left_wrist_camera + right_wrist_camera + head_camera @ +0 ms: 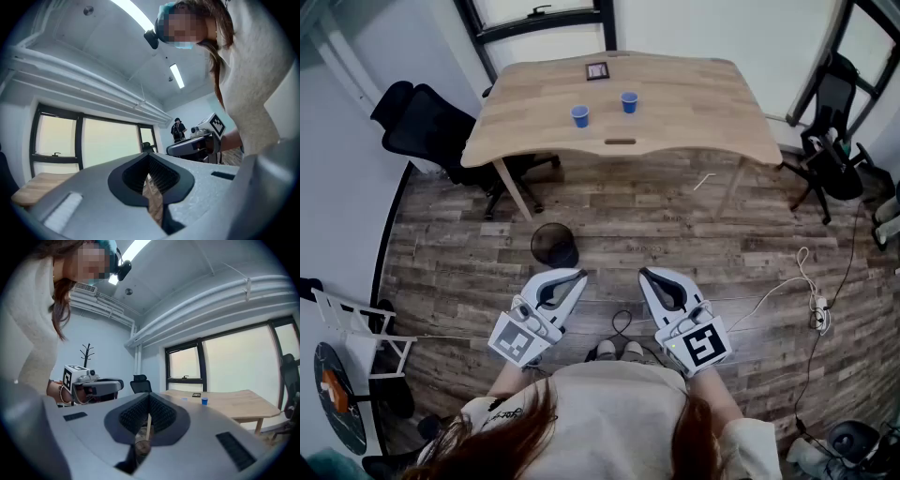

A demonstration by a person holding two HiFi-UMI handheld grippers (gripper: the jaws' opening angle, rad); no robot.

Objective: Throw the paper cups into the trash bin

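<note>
Two blue paper cups stand on the wooden table far ahead of me. The dark round trash bin sits on the floor by the table's front left leg. My left gripper and right gripper are held side by side near my body, both shut with nothing in them, just short of the bin. In the right gripper view the jaws are shut, and one blue cup shows on the table. The left gripper points away from the cups.
A small black square item lies at the table's far edge. Black office chairs stand at the left and the right. A white cable and a power strip lie on the floor at the right.
</note>
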